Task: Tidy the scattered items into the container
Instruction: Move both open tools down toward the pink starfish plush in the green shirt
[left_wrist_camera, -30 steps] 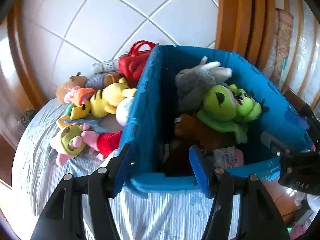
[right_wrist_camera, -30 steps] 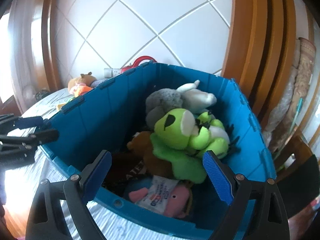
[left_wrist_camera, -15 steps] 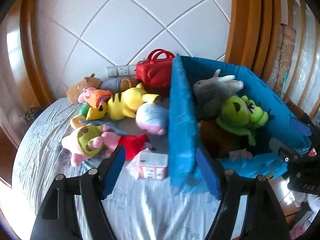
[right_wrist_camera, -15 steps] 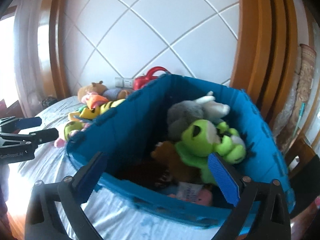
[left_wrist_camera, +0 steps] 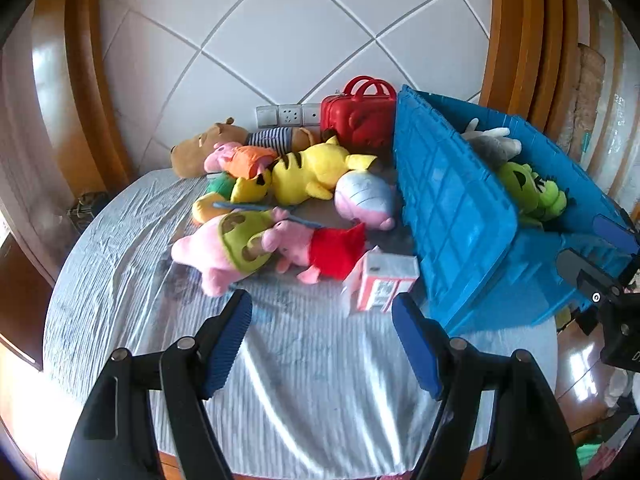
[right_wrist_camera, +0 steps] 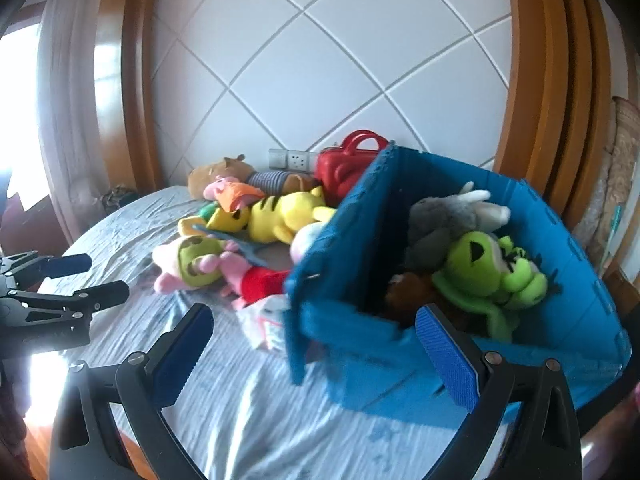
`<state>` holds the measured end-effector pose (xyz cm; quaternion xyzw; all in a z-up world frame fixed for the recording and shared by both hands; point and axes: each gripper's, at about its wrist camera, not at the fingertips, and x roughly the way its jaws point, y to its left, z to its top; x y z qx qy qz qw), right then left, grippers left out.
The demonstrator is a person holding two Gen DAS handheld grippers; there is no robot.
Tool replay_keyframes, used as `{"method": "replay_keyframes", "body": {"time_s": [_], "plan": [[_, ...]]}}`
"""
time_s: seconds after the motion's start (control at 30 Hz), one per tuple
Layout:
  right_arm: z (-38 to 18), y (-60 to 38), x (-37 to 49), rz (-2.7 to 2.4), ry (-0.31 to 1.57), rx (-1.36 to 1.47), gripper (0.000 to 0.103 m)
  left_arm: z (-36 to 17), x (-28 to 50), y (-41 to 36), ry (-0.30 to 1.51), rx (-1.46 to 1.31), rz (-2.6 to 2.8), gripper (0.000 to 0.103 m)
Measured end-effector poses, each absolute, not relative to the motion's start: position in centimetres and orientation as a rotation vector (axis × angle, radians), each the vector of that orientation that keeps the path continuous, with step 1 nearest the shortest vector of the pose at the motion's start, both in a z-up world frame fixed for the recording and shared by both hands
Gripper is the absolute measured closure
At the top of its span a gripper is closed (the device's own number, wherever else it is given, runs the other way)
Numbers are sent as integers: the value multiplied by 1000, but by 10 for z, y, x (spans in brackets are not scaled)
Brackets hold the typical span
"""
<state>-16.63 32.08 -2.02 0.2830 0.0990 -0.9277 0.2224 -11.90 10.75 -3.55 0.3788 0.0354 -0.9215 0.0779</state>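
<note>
Blue ribbed plastic crate (left_wrist_camera: 452, 216) (plush inside); both hand-held grippers (left_wrist_camera: 322, 344) (right_wrist_camera: 314, 354) spread apart, empty.

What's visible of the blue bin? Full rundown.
The blue bin looks like a rigid plastic crate with ribbed, gridded walls and an open top. It sits on the striped sheet, right of the loose toys. Inside are a green plush, a grey plush and something brown. A red case stands at its far corner and a small white box by its near one.

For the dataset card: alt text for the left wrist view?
Open left gripper hovers over a striped sheet, facing a white-and-red box beside a blue bin. Plush toys lie scattered behind it.
</note>
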Motion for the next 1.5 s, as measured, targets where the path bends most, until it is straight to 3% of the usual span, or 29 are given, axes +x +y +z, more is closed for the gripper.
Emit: {"method": "replay_keyframes", "body": {"time_s": [0.33, 0.57, 1.5], "plan": [[-38, 275, -112, -2572, 200, 813, 0, -53, -71, 48, 97, 1143, -2779, 31], [-49, 236, -104, -2534, 261, 859, 0, -73, -60, 10, 165, 1191, -2727, 31], [-125, 107, -263, -2211, 357, 1029, 0, -139, -185, -91, 298, 1360, -2412, 31]]}}
